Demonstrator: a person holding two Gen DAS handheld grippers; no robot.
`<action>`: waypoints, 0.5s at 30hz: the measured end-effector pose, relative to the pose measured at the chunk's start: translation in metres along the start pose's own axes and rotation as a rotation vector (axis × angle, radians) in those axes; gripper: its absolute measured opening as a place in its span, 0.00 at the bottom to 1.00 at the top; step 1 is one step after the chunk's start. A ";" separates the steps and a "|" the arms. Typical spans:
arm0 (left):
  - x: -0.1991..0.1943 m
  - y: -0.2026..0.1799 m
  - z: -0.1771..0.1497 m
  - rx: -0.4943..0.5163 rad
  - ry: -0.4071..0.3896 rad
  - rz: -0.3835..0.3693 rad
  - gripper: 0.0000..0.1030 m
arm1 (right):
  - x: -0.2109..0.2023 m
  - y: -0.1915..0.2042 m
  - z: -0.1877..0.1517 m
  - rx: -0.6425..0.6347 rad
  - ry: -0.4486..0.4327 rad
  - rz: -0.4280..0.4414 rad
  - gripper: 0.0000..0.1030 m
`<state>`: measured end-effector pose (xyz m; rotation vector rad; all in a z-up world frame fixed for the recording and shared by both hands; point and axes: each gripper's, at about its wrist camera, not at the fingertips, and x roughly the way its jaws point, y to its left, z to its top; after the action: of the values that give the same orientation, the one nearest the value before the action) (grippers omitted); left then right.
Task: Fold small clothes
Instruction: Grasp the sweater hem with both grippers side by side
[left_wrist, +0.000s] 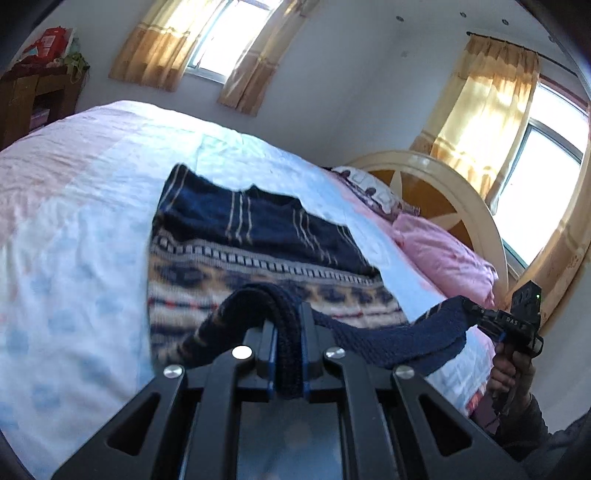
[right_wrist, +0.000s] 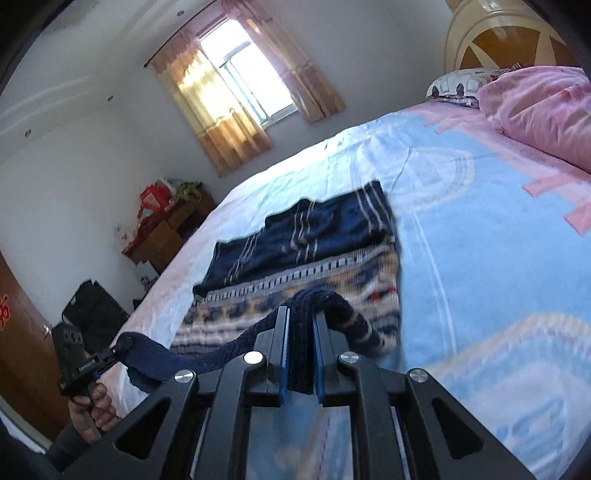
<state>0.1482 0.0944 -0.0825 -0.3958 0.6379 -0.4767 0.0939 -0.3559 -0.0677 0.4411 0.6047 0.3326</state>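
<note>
We had one knitted sweater (left_wrist: 258, 236) on the bed (left_wrist: 74, 229), its near hem lifted and pinched by two claws: left claw (left_wrist: 290, 328) and right claw (right_wrist: 301, 325). Uneven pulling could have skewed the fold, or the thick knit slipped free. Two pillows lay at the far right.

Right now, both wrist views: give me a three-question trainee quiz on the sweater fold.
1. True or false: the left tool is shut on the sweater's navy hem.
2. Which tool grips the hem's other end? A) right tool B) none
3. Fill in: the sweater's far part lies on the ____.

Key: 1 true; 2 A; 3 bed. Both views show each tool's pads pressed on knit fabric, the hem stretched between them above the bed.
</note>
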 end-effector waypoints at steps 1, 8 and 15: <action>0.005 0.002 0.007 0.001 -0.005 -0.001 0.09 | 0.006 0.000 0.008 0.007 -0.003 0.001 0.10; 0.047 0.022 0.051 0.000 -0.024 0.026 0.09 | 0.053 0.003 0.056 0.011 0.010 -0.002 0.10; 0.078 0.035 0.088 0.006 -0.021 0.059 0.09 | 0.099 0.010 0.090 -0.025 0.031 -0.042 0.10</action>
<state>0.2705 0.0992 -0.0714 -0.3748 0.6260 -0.4175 0.2236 -0.3319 -0.0430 0.3989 0.6385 0.3071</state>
